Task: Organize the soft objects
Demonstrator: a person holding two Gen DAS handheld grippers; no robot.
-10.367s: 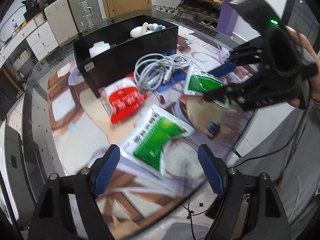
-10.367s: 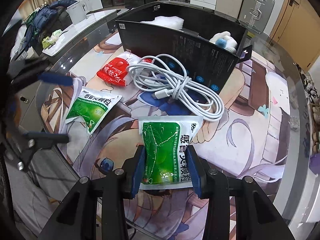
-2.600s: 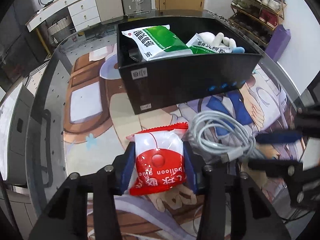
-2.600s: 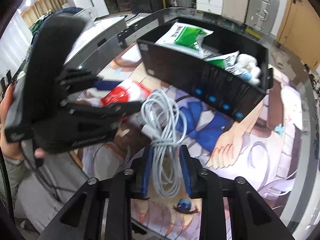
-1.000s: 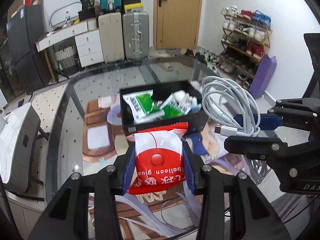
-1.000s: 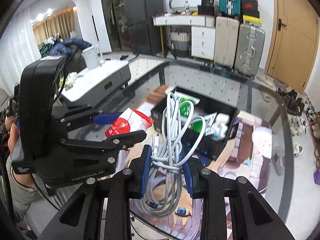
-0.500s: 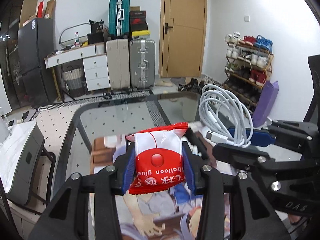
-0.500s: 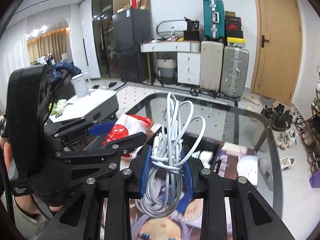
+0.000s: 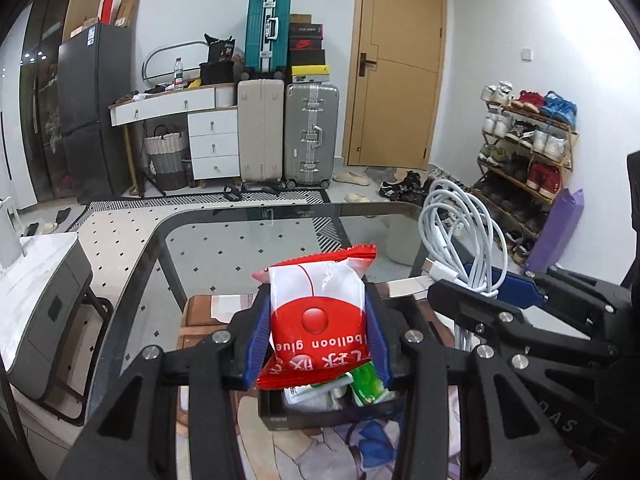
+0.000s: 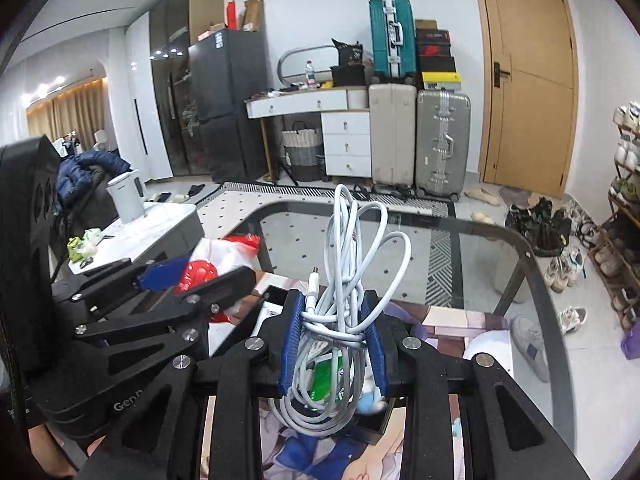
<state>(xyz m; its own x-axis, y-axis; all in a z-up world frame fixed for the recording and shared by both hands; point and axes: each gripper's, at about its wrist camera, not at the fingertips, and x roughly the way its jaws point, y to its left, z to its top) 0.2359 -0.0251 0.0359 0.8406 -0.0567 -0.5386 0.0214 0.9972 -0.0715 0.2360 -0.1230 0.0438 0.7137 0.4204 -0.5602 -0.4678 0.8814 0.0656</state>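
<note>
We've lifted both loads clear: left gripper (image 9: 316,336) clenched on the red packet (image 9: 318,316), right gripper (image 10: 334,344) clamping the white cable (image 10: 344,280), the black box (image 9: 320,414) below next.

Packet (image 9: 318,320) and cable bundle (image 10: 344,312) side by side above the box (image 9: 320,418) on the table (image 9: 132,280).

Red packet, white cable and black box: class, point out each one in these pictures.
Red packet (image 9: 316,320), left wrist view, on its red printed circle.
White cable (image 10: 340,320), right wrist view, on the bundled strands between the claw's blue pads.
Black box (image 9: 320,420), left wrist view, on its near wall.
</note>
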